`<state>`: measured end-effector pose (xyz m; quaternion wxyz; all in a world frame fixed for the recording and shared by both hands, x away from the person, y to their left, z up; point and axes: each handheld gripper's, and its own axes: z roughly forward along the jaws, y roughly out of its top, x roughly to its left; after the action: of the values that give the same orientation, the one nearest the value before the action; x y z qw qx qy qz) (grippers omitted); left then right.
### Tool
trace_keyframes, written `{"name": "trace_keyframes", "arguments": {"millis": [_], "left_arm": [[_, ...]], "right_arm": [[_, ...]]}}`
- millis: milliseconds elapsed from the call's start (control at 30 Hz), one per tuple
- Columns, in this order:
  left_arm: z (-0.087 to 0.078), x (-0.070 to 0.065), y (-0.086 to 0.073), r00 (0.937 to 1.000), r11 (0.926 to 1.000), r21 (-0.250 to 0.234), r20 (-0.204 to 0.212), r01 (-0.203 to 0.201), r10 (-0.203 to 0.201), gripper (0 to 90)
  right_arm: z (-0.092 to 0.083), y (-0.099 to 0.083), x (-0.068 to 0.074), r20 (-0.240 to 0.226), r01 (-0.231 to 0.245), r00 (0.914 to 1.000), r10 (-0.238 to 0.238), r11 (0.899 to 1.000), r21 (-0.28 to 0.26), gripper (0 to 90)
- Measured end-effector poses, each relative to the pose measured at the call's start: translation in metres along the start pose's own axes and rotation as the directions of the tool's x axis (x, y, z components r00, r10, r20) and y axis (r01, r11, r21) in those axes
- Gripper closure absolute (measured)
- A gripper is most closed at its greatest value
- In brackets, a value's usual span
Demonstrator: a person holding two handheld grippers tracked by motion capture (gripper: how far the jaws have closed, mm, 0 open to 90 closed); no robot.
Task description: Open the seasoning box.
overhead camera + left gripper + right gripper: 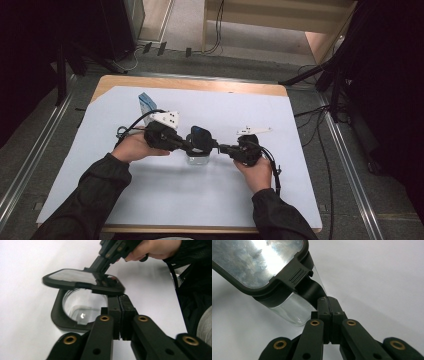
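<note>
Gripping clear container (198,159) rim, left gripper (186,145); lid (201,137), right gripper (223,148).

The table (150,210) is seen from above its near edge, looking forward and down, with all four edges taken in. The container (199,159) at the table's middle is viewed very close by both gripper views, from opposite sides, each looking along its own closed black jaws. The container (75,312) (292,310) and its lid (72,277) (259,262) are shared by all views.
</note>
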<state>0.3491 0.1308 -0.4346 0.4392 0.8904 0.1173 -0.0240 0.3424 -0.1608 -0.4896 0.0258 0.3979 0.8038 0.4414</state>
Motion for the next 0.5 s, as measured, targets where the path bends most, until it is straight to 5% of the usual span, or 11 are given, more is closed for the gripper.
{"name": "trace_keyframes", "arguments": {"millis": [500], "left_arm": [[0.007,-0.001,0.01,0.9962,0.9956,-0.05,-0.032,0.079,-0.081,90.0]], "right_arm": [[-0.001,0.0,0.001,-0.001,-0.009,1.0,0.009,1.0,-0.001,90.0]]}}
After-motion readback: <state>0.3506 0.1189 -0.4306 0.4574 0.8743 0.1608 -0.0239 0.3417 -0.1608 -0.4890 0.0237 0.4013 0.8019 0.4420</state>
